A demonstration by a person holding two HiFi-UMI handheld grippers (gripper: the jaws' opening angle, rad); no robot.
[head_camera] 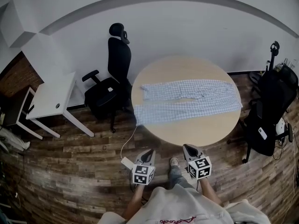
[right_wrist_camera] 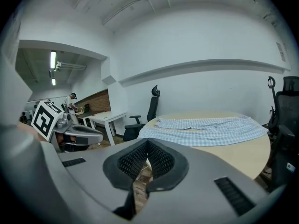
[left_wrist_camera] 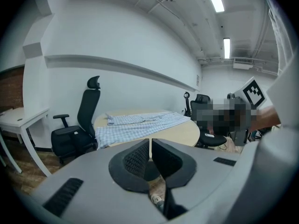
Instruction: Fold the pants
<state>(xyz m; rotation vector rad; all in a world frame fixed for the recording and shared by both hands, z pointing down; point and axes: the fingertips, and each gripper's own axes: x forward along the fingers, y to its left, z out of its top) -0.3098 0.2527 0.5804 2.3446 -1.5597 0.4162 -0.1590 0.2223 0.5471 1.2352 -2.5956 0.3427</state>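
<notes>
Pants (head_camera: 187,110): we count one pair, spread flat and lengthwise, the two legs side by side with a narrow gap between them at mid-length.
Where the pants lie: across the middle of the tabletop (head_camera: 187,133), with bare surface on the near side and on the far side. At the head view's left, the nearer leg's end droops over the rim.
Pants fabric: thin cloth in a small light-blue-and-white check, softly wrinkled.
Tabletop: one, round, smooth and pale beige.
Tongs: two — the left tongs (head_camera: 149,152) and the right tongs (head_camera: 186,147). Each is grey-shelled and carries one black-and-white marker cube, the left cube (head_camera: 143,175) and the right cube (head_camera: 200,167).
Left tongs' state: we see the black ribbed pads (left_wrist_camera: 136,158) drawn together with only a hairline slit between them, and nothing in it.
Right tongs' state: its ribbed pads (right_wrist_camera: 132,160) meet at the tips and grip nothing.
Pose: both tongs are held side by side, low in front of the person and short of the tabletop's near rim, well apart from the pants. They point toward the tabletop and tilt slightly downward, with a forearm behind each.
Chairs: we count two black office chairs in the head view — a high-backed chair (head_camera: 114,76) at the tabletop's left and a second chair (head_camera: 271,106) at its right.
Desk: one white rectangular desk (head_camera: 51,97) on thin legs, well apart to the left.
Floor (head_camera: 70,171): dark wood-look planks.
</notes>
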